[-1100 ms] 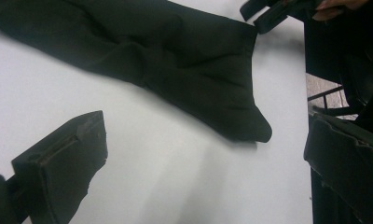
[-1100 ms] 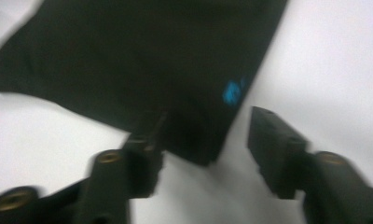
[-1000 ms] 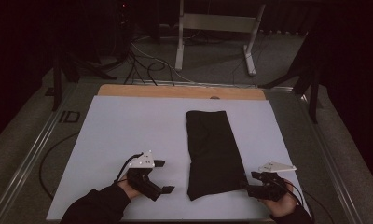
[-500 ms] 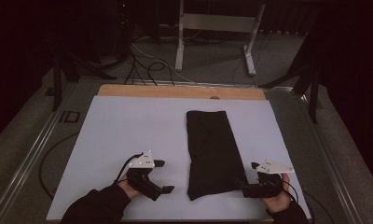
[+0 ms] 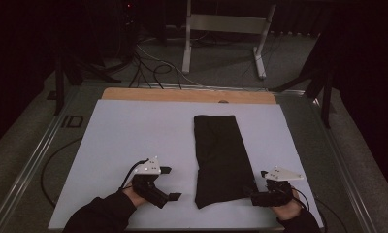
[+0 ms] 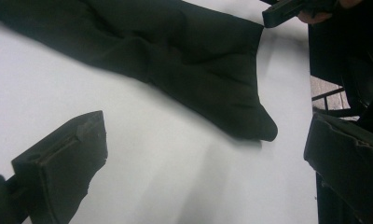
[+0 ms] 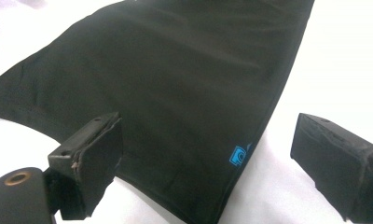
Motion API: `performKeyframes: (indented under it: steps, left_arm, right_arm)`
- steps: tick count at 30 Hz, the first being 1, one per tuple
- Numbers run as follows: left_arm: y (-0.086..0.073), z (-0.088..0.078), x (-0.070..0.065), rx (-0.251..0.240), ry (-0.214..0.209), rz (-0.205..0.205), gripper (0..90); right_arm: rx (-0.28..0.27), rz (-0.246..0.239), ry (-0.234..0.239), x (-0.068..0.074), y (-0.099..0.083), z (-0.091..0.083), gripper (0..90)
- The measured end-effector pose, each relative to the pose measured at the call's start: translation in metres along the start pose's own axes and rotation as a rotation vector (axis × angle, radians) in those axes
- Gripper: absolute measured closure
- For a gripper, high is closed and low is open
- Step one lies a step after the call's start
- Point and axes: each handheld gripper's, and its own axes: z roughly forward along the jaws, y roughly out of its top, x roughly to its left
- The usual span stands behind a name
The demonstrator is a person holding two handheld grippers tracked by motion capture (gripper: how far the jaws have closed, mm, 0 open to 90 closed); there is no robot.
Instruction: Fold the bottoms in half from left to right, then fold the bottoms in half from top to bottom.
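White sheet [image 5: 134, 141]: covers most of the table, matte and pale, with a wooden strip [image 5: 182, 95] bare along the far edge.
Table frame [image 5: 29, 162]: grey metal rail runs down the left side of the white sheet, outside it.
Floor beyond: dim, with dark cables [image 5: 148, 68] looping near a light metal stand [image 5: 226, 29] behind the far edge.
Black cloth [image 5: 221, 158]: folded into a long flat rectangle, lying on the white sheet right of centre, its long side running from the far part of the sheet toward the near edge; the near end is slightly wider, with one corner drawn to a point on the left gripper's side.
Cloth detail: in the right gripper view a small blue logo [image 7: 238, 155] sits just inside the hemmed edge of the black cloth [image 7: 175, 93].
Left gripper [image 5: 169, 183]: held in a sleeved hand near the near edge, left of the cloth and apart from it; jaws spread wide, nothing between them. In the left gripper view the pointed cloth corner [image 6: 257, 126] lies ahead of the jaws on the bare sheet.
Right gripper [image 5: 254, 198]: held at the cloth's near right corner, jaws parted and pointing at it. In the right gripper view the hemmed edge with the logo lies between the two spread jaws, neither of them closed on it; whether a jaw touches the fabric I cannot tell.
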Motion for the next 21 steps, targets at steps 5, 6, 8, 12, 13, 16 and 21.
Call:
performKeyframes:
  steps: [5,6,8,12,13,16,21]
  left_arm:
    - [0.002,0.000,-0.001,-0.001,-0.020,-0.013,0.0]
    - [0.003,0.000,-0.002,-0.001,-0.025,-0.015,0.0]
    - [0.005,0.001,-0.002,0.006,-0.037,-0.014,0.0]
    - [0.010,-0.001,-0.003,0.002,-0.048,-0.015,0.0]
    - [0.012,-0.001,-0.003,-0.001,-0.048,-0.015,0.0]
    - [0.019,-0.003,-0.003,-0.009,-0.038,-0.005,0.0]
    - [0.030,-0.005,-0.004,-0.020,-0.028,0.007,0.0]
  right_arm:
    - [-0.027,-0.003,0.030,0.003,0.003,-0.002,9.2]
    - [-0.029,-0.008,0.029,0.004,0.004,-0.002,9.2]
    - [-0.035,-0.016,0.040,0.005,0.007,-0.004,9.2]
    - [-0.042,-0.038,0.049,0.009,0.013,-0.008,9.2]
    - [-0.046,-0.042,0.055,0.010,0.015,-0.009,9.2]
    - [-0.051,-0.057,0.053,0.011,0.021,-0.011,9.2]
    - [-0.070,-0.086,0.041,0.009,0.035,-0.017,9.2]
